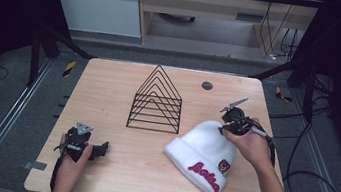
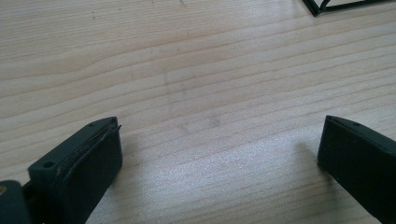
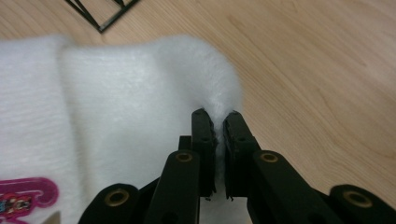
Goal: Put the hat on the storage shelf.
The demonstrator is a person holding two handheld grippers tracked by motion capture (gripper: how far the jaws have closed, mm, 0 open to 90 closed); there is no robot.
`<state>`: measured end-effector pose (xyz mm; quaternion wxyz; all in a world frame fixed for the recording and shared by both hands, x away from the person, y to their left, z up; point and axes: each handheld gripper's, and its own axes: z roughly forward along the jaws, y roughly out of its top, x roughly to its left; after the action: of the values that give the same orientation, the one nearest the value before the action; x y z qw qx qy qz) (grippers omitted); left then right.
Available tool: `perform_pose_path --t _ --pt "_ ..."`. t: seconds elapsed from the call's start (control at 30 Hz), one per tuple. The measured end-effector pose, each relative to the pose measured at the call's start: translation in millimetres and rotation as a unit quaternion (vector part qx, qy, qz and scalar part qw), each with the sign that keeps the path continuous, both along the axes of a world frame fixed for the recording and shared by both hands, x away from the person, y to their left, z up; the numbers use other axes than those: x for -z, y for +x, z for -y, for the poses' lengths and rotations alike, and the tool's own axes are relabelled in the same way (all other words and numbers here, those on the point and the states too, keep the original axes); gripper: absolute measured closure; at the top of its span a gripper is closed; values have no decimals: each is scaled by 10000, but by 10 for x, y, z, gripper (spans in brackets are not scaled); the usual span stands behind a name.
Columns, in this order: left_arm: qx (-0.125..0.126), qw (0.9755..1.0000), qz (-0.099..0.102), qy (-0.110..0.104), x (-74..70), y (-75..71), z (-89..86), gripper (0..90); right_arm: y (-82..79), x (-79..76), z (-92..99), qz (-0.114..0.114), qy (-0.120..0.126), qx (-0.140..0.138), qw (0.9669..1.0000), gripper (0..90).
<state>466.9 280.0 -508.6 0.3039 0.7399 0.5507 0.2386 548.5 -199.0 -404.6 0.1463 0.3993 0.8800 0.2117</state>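
So the wooden table (image 1: 113,168) is taking up most of the high view, light wood grain, with a small dark round spot (image 1: 207,85) sitting near its far edge. Next biggest thing is the white knit beanie (image 1: 201,153), which is lying flat on the right half of the table, cuff end toward the person, with pink lettering (image 1: 204,175) and a little patch (image 1: 224,165) showing on the cuff. A black wire rack (image 1: 157,100) shaped like a row of nested triangles is standing upright near the middle, just left of the beanie's crown and not touching it as far as I can see.

The right gripper (image 3: 219,122) is sitting at the far top edge of the hat, and in the right gripper view its jaws are pinching nearly together with a fold of the white fabric squeezed between them. The right hand (image 1: 249,142) is wrapping around its handle.

The left gripper (image 1: 100,149) is hanging out low over bare wood on the left side, well apart from the beanie, held by the left hand (image 1: 74,158). In the left gripper view its jaws are standing wide apart with nothing between them, just tabletop.
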Motion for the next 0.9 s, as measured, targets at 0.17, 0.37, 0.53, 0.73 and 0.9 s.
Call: perform_pose_path --t 0.17,0.37,0.53,0.73,0.9 --pt "-1 10000 0 -2 0 0 0 0 -121 -179 -56 231 110 -151 9996 849" --pt "0 10000 -1 0 0 0 0 0 -204 -348 -136 427 114 -279 9986 850" --pt "2 10000 -1 1 0 0 0 0 -240 -503 -191 635 198 -381 9971 851" --pt "-1 10000 -1 -2 0 0 0 0 -335 -739 -299 904 294 -582 9938 851" --pt "-2 10000 -1 -2 0 0 0 0 -407 -849 -360 1036 353 -705 9915 852"
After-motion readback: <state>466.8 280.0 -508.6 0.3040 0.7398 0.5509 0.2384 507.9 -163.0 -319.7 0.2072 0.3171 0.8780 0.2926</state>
